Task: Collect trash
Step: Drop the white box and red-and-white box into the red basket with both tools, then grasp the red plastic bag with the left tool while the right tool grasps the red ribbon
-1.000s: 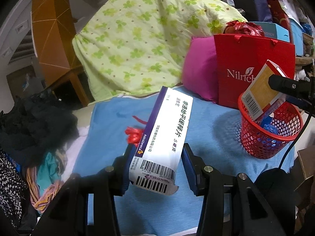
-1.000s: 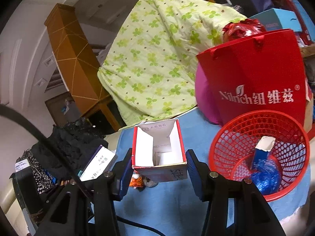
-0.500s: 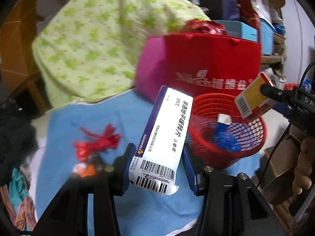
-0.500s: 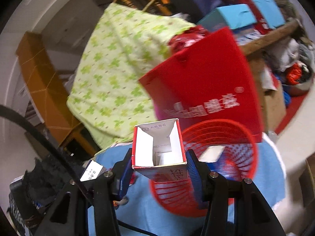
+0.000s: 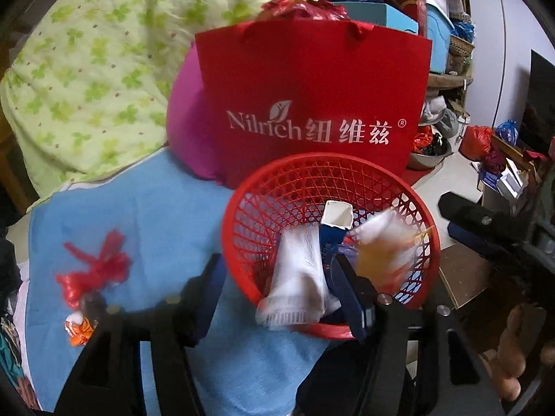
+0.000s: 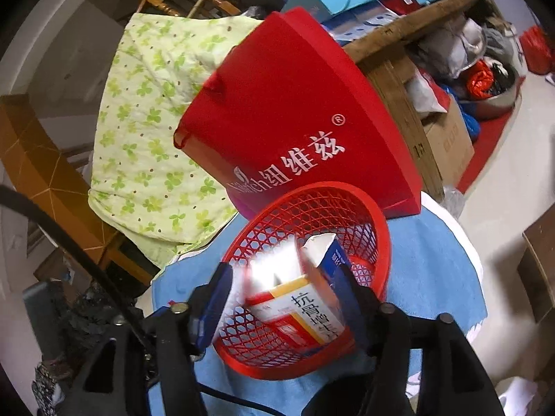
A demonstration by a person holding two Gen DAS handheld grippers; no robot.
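Observation:
A red mesh basket [image 5: 277,187] stands on the blue cloth [image 5: 145,215]. My left gripper [image 5: 281,280] is open over its near rim; the white medicine box [image 5: 298,277] is blurred, dropping into the basket. My right gripper [image 6: 288,291] is open above the basket [image 6: 329,201]; the red-and-yellow carton [image 6: 301,315] is blurred between the spread fingers, falling in beside a blue carton [image 6: 333,256]. The blue carton also shows in the left wrist view [image 5: 334,222]. A crumpled red wrapper [image 5: 97,267] and an orange-white scrap [image 5: 78,327] lie on the cloth at left.
A red Nilrich paper bag [image 5: 312,104] stands right behind the basket, against a magenta cushion [image 5: 187,121] and a green-patterned quilt [image 5: 86,69]. Cardboard boxes [image 6: 447,142] and clutter fill the floor to the right. The right gripper's arm [image 5: 485,222] shows at the right edge.
Both grippers moved over the basket and opened. The white box left the left gripper and the red-and-yellow carton left the right one; both are dropping into the basket.

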